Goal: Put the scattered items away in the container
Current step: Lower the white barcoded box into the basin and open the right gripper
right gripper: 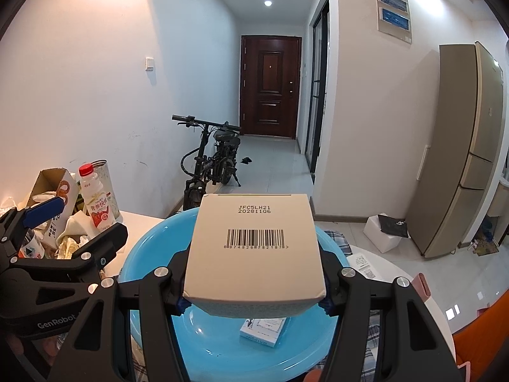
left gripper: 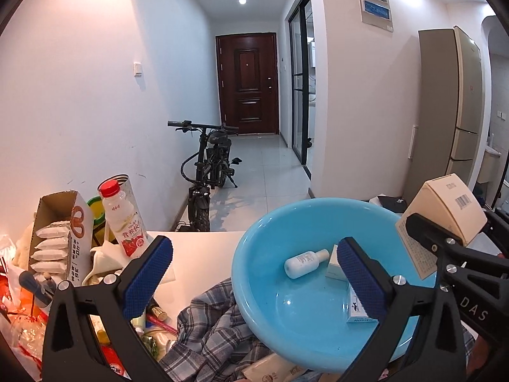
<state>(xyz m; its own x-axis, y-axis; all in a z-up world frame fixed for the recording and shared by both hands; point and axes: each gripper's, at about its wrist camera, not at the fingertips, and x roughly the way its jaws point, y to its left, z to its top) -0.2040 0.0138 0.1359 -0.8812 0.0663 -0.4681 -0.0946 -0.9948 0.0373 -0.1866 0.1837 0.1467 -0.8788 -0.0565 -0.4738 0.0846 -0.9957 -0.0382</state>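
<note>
A blue basin (left gripper: 270,248) (right gripper: 152,248) sits on the white table. In it lie a small white bottle (left gripper: 303,262) and a small white carton (left gripper: 356,312) (right gripper: 264,331). My right gripper (right gripper: 253,302) is shut on a beige barcoded box (right gripper: 254,248) and holds it over the basin; that box also shows at the right of the left wrist view (left gripper: 451,210). My left gripper (left gripper: 254,273) is open and empty, its blue pads (left gripper: 146,277) spread over the basin's near left rim.
Left of the basin are a plaid cloth (left gripper: 216,328), a strawberry drink bottle (left gripper: 124,222), an open snack carton (left gripper: 60,238) and loose wrappers. An e-bike (left gripper: 210,165) stands on the floor beyond the table. A fridge (right gripper: 461,146) is at right.
</note>
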